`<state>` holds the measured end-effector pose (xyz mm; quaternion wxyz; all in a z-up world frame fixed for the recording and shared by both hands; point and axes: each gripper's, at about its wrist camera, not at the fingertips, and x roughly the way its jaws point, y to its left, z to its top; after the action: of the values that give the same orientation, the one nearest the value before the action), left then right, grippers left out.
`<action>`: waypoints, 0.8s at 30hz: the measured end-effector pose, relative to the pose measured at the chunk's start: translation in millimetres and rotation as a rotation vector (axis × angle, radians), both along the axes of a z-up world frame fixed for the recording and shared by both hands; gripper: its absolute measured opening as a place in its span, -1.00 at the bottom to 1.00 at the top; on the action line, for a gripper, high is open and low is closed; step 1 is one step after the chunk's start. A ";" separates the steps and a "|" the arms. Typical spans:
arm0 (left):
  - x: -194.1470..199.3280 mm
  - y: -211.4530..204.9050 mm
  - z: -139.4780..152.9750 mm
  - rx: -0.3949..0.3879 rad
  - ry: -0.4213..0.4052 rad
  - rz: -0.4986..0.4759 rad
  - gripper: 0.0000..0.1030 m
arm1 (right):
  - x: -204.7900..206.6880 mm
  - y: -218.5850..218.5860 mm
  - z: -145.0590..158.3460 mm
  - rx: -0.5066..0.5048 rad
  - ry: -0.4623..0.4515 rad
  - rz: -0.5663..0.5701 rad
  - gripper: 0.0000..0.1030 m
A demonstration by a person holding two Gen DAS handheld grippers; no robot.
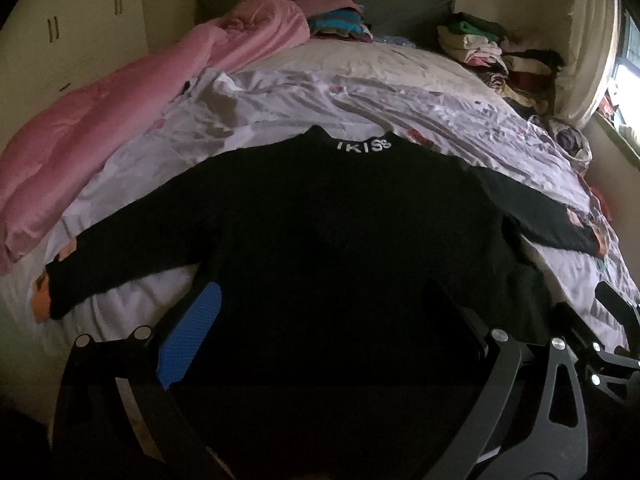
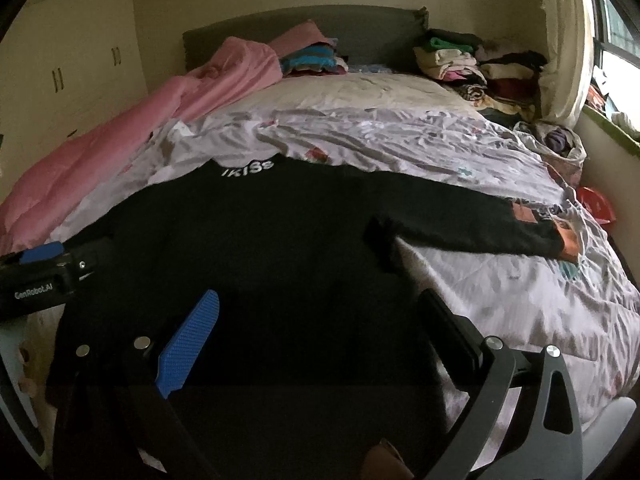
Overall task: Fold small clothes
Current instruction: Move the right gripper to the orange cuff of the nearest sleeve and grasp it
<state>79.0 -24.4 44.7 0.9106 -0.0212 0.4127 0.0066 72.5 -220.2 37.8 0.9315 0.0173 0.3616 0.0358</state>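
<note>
Black sweater (image 1: 320, 232): lies flat on the bed's pale printed sheet (image 1: 360, 96), filling the centre and lower half of both frames; collar with white lettering toward the top, sleeves spread to left and right edges.

Left gripper (image 1: 320, 300): bottom of the left wrist frame, fingers spread wide and released; blue pad (image 1: 188, 336) at lower left, dark finger at lower right. The sweater's lower body lies between and under the fingers; contact cannot be told.

Right gripper (image 2: 316, 316): bottom of the right wrist frame, likewise spread apart, holding nothing; sweater hem between the fingers, its right sleeve (image 2: 472, 220) running to the right edge.

Pink quilt (image 1: 100, 140): left side.

Folded clothes stacks (image 1: 492, 52): upper right, by the headboard (image 1: 400, 4).
</note>
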 end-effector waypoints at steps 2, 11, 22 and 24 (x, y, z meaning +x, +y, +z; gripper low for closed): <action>6.2 -0.9 -0.3 -0.010 0.011 -0.004 0.84 | 7.3 -4.1 1.8 0.000 0.000 -0.020 0.92; 31.2 -3.4 0.8 -0.020 0.027 -0.011 0.84 | 42.2 -25.7 9.6 0.013 -0.008 -0.114 0.92; 68.3 -8.8 2.0 -0.033 0.043 -0.020 0.84 | 76.7 -61.9 12.2 0.039 -0.003 -0.202 0.92; 74.2 -10.6 2.1 -0.033 0.042 -0.021 0.84 | 82.0 -72.4 11.0 0.040 0.000 -0.227 0.92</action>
<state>153.2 -35.0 46.8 0.9012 -0.0316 0.4321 -0.0095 154.6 -292.6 48.8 0.9291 0.0768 0.3563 -0.0625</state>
